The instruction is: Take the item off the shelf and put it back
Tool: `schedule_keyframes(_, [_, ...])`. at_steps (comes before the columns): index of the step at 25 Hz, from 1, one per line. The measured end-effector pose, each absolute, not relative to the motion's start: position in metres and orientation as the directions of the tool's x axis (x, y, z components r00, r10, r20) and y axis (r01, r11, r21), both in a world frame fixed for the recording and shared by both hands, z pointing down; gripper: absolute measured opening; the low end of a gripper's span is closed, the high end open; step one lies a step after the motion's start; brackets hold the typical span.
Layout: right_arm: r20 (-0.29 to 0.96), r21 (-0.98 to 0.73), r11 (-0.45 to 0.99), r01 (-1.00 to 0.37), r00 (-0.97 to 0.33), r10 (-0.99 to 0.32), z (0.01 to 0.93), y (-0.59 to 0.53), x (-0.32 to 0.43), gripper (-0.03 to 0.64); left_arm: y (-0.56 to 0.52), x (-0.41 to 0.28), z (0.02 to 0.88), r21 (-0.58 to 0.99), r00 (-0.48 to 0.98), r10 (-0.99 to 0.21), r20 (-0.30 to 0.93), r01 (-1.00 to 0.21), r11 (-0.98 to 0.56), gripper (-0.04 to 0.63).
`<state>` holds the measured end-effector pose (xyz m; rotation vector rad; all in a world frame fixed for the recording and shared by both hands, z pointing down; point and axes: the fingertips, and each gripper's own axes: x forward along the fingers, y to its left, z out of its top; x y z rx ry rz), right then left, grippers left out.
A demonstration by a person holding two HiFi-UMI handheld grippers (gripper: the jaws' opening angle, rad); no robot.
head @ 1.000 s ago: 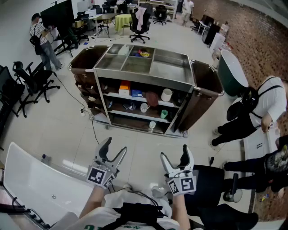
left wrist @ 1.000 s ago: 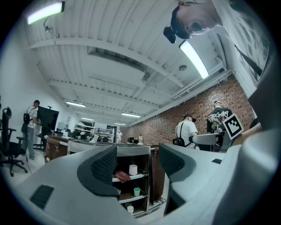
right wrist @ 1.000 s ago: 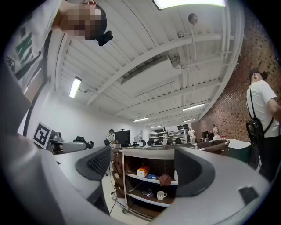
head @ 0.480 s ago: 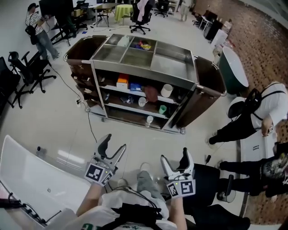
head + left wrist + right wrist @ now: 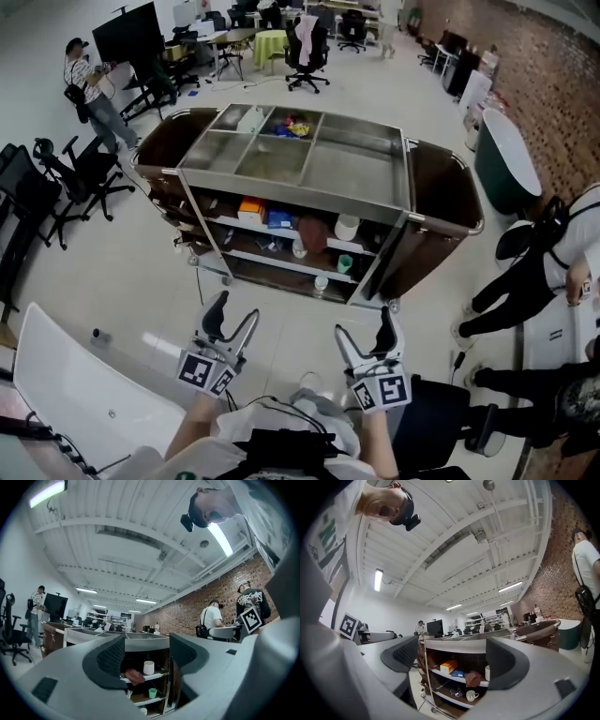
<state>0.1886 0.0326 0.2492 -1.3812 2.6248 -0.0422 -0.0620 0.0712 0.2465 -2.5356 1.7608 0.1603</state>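
Open office floor, pale tiles, with the shelf cart [image 5: 291,194] standing ahead of me and both grippers well short of it.

My left gripper [image 5: 234,314] and right gripper [image 5: 366,328] hang side by side with jaws spread and nothing between them. The task doesn't say which item, so I judge it to be one on the upper shelf. That shelf runs crosswise to my reach, straight ahead and below gripper height. The orange box [image 5: 250,210] lies flat, long side along the shelf, on the left gripper's side. The white cup [image 5: 347,227] stands upright, nearer the right gripper. Either way the reach is forward and down, entering square to the shelf edge.
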Motion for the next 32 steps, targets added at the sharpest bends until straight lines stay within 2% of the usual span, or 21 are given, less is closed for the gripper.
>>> schedule_keyframes(10, [-0.144, -0.138, 0.599, -0.789, -0.582, -0.8, 0.254, -0.025, 0.23, 0.462, 0.032, -0.038, 0.249, 0.004, 0.271, -0.958, -0.091, -0.962, -0.272, 0.276])
schedule_keyframes(16, [-0.137, -0.142, 0.581, -0.802, -0.565, -0.814, 0.259, -0.031, 0.236, 0.46, 0.016, -0.039, 0.249, 0.002, 0.284, -0.954, -0.098, -0.958, -0.286, 0.276])
schedule_keyframes(24, [-0.133, -0.145, 0.535, -0.832, -0.52, -0.844, 0.258, -0.03, 0.215, 0.46, -0.004, -0.047, 0.248, -0.052, 0.375, -0.922, -0.091, -0.927, -0.372, 0.276])
schedule_keyframes(32, [-0.116, -0.1, 0.565, -0.819, -0.555, -0.824, 0.256, -0.034, 0.147, 0.46, -0.014, -0.089, 0.249, -0.091, 0.393, -0.915, -0.085, -0.918, -0.386, 0.275])
